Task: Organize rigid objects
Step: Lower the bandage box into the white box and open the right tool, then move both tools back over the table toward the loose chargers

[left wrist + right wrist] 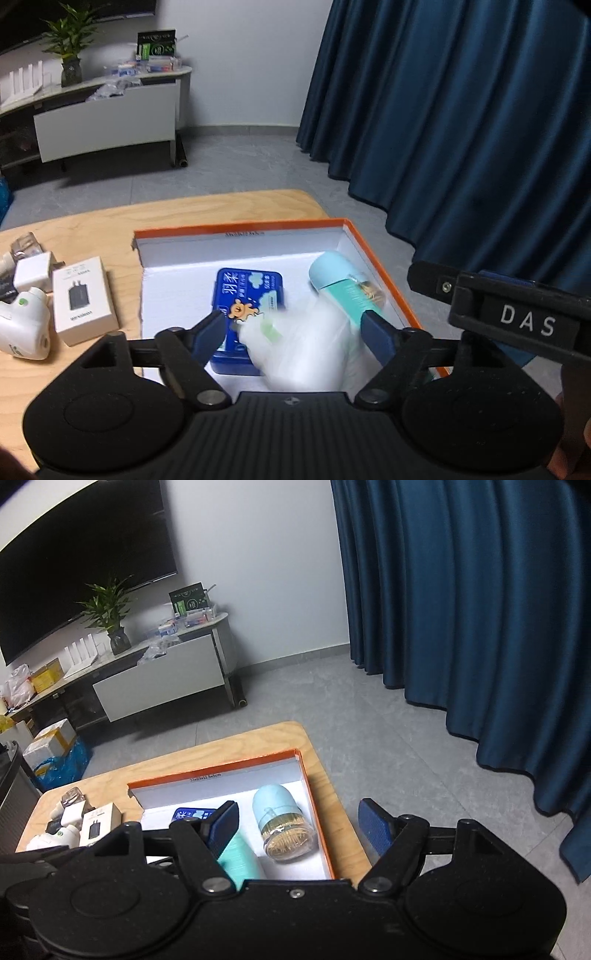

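Left gripper [295,332] jaws wide open around a blurred white object [295,354]; right gripper [297,827] open, empty, above the orange box [314,794].

White capitals "DAS" stand on a black label plate [529,325] right of the left gripper's fingers. Chinese characters "羽柔" are printed on the blue tin [246,295] between the fingers; its smaller print, and the orange box's [240,224] rim label, are illegible

Left gripper [295,328]: matte black ribbed body, two round side housings, silver pivot screws, blue textured finger pads [210,338]. Right gripper [301,825]: same build, same blue pads [375,827]; white "DAS" lettering on its black side block.
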Demonstrator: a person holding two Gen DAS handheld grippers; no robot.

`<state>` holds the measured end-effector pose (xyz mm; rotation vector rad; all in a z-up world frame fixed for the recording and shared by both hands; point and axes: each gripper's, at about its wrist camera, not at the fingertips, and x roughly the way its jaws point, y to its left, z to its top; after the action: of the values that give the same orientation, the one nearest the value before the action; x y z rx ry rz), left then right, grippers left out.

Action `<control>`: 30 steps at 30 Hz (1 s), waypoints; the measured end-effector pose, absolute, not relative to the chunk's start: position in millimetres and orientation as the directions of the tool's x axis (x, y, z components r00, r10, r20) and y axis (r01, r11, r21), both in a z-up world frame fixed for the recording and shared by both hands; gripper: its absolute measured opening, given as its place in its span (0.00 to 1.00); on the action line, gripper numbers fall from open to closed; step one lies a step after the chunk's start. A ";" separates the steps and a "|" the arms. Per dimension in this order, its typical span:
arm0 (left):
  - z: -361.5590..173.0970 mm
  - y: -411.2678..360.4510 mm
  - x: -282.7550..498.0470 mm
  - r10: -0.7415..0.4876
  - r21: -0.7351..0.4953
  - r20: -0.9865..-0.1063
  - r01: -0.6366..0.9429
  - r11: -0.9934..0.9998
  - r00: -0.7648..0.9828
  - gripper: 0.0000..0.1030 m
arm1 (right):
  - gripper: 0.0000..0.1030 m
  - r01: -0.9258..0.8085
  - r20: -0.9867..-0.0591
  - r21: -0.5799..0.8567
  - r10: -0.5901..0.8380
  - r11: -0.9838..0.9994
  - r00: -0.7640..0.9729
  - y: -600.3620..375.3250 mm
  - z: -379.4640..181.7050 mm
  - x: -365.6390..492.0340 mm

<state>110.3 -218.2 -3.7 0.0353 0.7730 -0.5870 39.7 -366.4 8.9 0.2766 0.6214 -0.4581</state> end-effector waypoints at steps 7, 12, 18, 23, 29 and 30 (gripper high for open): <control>4.6 -202.8 105.8 -0.471 -0.184 -0.662 0.483 0.856 0.583 0.82 | 0.84 0.468 -0.604 0.109 -0.316 0.877 0.732 -355.9 16.4 38.1; 9.3 -186.6 104.4 -0.405 -0.144 -0.681 0.431 0.891 0.610 0.84 | 0.84 0.438 -0.607 0.104 -0.292 0.893 0.739 -342.6 18.7 39.4; 14.7 -161.2 102.5 -0.343 -0.111 -0.692 0.376 0.920 0.635 0.87 | 0.84 0.403 -0.617 0.110 -0.256 0.908 0.745 -325.1 17.7 44.5; 16.4 -138.5 102.0 -0.310 -0.109 -0.690 0.330 0.938 0.654 0.88 | 0.84 0.370 -0.629 0.108 -0.224 0.923 0.744 -309.7 15.2 51.2; 12.7 -111.1 103.8 -0.279 -0.118 -0.693 0.277 0.954 0.665 0.88 | 0.84 0.316 -0.649 0.111 -0.172 0.942 0.741 -286.5 9.6 63.3; 12.3 -105.9 103.5 -0.275 -0.121 -0.692 0.269 0.955 0.667 0.88 | 0.84 0.306 -0.652 0.112 -0.163 0.945 0.740 -282.6 8.4 65.6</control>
<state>103.5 -105.9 12.3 -0.0087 0.7826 -0.3072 65.6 -282.6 8.4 0.2186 0.6916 -0.2594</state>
